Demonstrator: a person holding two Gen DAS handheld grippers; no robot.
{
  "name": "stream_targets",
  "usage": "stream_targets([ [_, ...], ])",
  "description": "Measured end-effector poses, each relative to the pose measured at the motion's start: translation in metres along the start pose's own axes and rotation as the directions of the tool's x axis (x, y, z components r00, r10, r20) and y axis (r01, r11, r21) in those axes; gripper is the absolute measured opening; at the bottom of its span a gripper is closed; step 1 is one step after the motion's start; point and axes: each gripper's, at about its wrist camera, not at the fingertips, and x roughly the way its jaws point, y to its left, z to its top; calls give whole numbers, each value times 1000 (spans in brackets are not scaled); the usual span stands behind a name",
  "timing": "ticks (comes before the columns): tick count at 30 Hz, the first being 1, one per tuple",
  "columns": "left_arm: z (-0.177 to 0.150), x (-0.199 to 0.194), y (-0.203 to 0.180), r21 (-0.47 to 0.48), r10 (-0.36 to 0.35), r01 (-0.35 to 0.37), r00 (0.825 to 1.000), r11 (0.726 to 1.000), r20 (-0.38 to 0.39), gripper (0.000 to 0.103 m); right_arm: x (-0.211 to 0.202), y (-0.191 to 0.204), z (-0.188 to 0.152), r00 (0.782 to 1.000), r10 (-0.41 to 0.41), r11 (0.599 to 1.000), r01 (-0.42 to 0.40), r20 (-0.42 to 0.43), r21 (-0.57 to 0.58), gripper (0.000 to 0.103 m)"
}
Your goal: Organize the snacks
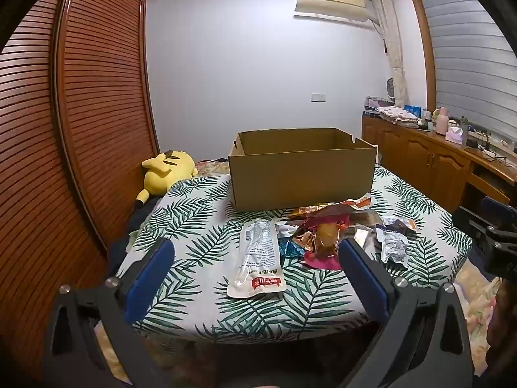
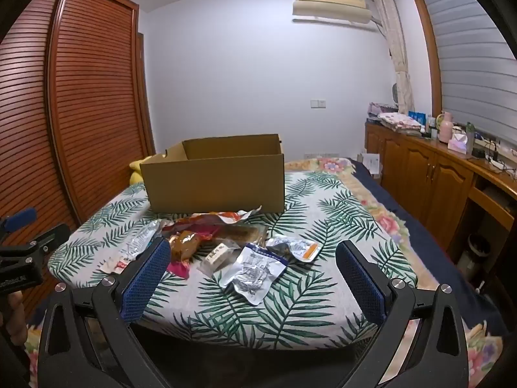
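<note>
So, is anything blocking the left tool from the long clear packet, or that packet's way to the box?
Nothing visible does. The left tool stands open, the long clear packet lies ahead of it apart from the pile, and bare cloth leads to the open cardboard box.

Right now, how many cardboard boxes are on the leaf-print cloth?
1. The open cardboard box stands at the far side of the leaf-print cloth, behind the pile of snack packets. Its inside is mostly hidden from both views.
</note>
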Motion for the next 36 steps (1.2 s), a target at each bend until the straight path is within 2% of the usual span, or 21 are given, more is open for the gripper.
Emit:
stream_targets([
  [36, 10, -8, 2, -3, -7, 7, 1000, 1000, 12, 102, -7, 5, 3, 1000, 3, 1000, -3, 10, -7, 103],
])
